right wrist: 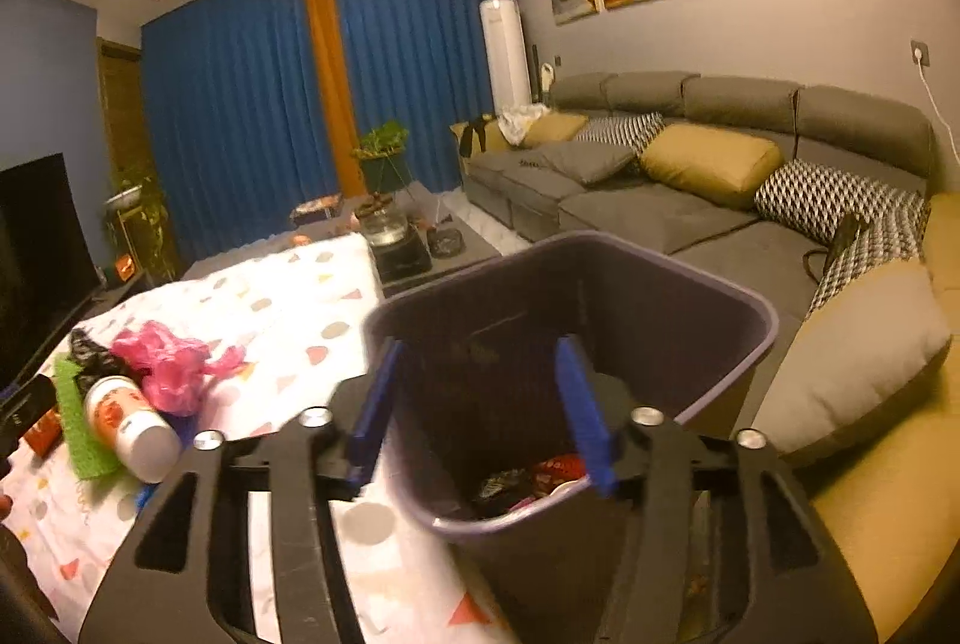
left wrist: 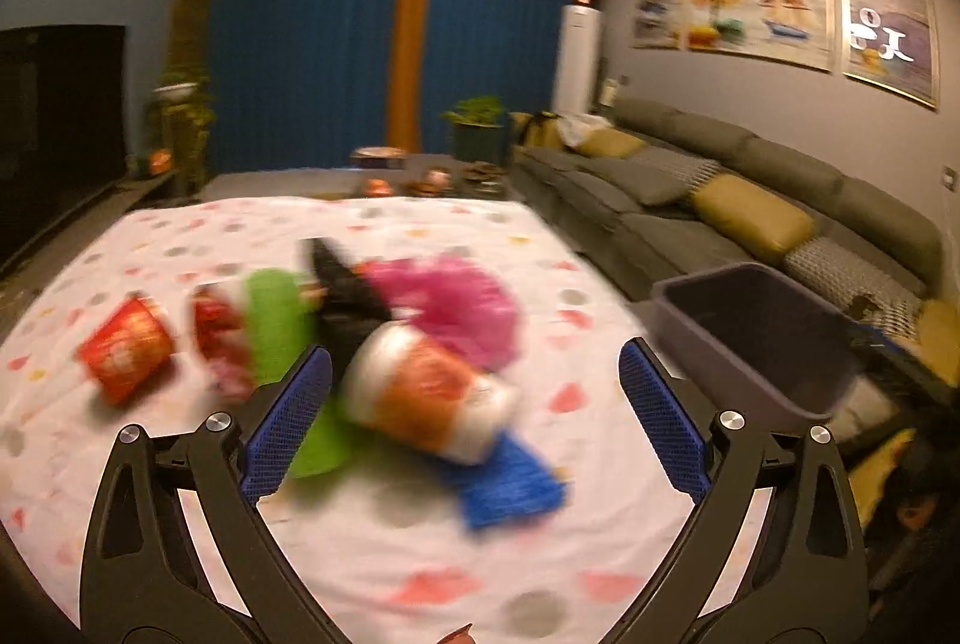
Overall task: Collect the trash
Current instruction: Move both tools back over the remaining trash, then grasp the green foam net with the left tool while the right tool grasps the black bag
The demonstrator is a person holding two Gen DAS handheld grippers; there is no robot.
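Running along the right wall, a grey sofa (right wrist: 660, 212) with cushions borders the work area, and blue curtains (left wrist: 312, 44) close the far side. Nearer, the table (left wrist: 420, 536), under a white spotted cloth, carries the trash in one heap. A dark bin (right wrist: 708, 320) stands off the table's right edge, between table and sofa; wrappers (right wrist: 540, 482) lie at its bottom, the rest of it unfilled. Bare cloth surrounds the heap on all sides. In the heap lie a pink bag (left wrist: 456, 308), a green sheet (left wrist: 276, 320), a black bag (left wrist: 348, 290), a blue piece (left wrist: 510, 482), a white-and-orange bottle (left wrist: 426, 386) on its side, and a red cup (left wrist: 126, 350) further left. The left hand-held gripper (left wrist: 474, 404) hangs spread wide around the bottle, gripping nothing. The right hand-held gripper (right wrist: 480, 404) is parted over the bin's mouth, empty.
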